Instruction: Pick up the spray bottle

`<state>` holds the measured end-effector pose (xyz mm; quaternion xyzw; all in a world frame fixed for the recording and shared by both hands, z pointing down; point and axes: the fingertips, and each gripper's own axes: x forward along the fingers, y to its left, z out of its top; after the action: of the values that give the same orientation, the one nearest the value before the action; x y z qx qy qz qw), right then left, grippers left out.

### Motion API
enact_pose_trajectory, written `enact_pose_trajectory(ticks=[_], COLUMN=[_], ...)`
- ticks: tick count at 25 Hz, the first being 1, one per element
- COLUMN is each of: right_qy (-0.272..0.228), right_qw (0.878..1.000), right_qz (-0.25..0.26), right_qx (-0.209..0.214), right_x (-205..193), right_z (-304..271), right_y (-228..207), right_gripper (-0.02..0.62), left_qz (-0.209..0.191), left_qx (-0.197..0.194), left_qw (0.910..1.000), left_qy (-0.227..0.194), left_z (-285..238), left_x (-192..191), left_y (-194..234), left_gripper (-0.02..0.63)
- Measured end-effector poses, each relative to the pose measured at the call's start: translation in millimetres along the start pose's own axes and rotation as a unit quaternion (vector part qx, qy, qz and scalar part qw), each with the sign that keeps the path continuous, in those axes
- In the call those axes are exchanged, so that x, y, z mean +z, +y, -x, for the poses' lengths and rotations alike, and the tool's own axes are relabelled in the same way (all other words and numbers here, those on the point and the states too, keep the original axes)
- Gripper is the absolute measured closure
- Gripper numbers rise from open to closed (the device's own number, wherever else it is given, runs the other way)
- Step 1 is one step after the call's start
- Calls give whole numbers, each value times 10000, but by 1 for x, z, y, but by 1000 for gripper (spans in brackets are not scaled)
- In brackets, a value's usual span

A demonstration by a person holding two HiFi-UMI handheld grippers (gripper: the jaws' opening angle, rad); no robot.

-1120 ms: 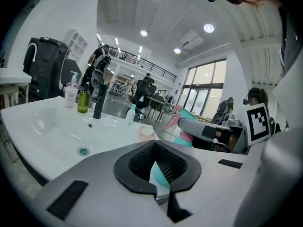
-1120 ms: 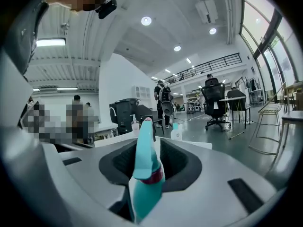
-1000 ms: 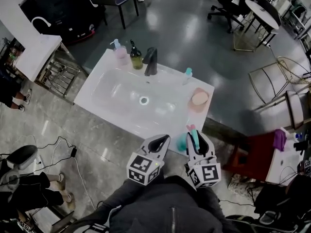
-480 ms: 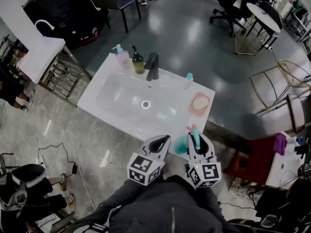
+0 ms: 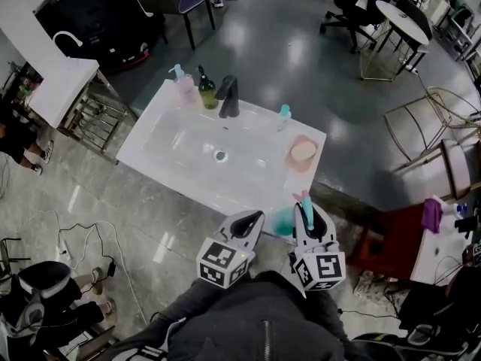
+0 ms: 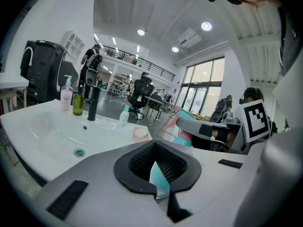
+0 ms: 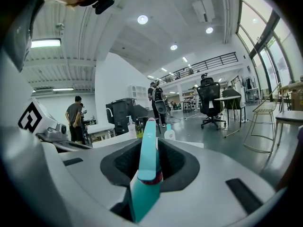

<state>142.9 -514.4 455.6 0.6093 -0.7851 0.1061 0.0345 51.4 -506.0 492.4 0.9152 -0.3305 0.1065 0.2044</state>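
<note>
Spray bottle (image 7: pixel 147 150), teal, sits clamped between the jaws of your right gripper (image 5: pixel 307 215), its head sticking up and out past the tips. Just beside it on the left, your left gripper (image 5: pixel 249 219) has its jaws together.

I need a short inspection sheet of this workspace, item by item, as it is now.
Surface: white sink counter with basin.
Job's things: teal spray bottle, held clear of the counter.
Clutter: pump bottle, green bottle, faucet, small bottle, soap dish on the counter.
Grippers: right gripper fingers shut on the spray bottle; left gripper fingers together, nothing recognisable held.
Cables: cable loose on the floor at left.
Surroundings: office chair, round table beyond.
</note>
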Motion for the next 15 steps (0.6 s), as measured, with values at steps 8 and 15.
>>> enact_pose_trajectory(ticks=[8, 15], right_qy=[-181, -181], right_qw=[9951, 9888], right_qz=[-95, 89], right_qx=[-969, -1478], right_x=[6, 13], right_z=[35, 54], right_y=[-54, -87], right_gripper=[509, 510], left_qz=[-131, -202], left_qx=[-117, -107], left_qw=[9998, 9997], left_qy=[95, 66], left_z=[-5, -6], left_x=[-9, -1], left_y=[-26, -33], left_gripper=[598, 598])
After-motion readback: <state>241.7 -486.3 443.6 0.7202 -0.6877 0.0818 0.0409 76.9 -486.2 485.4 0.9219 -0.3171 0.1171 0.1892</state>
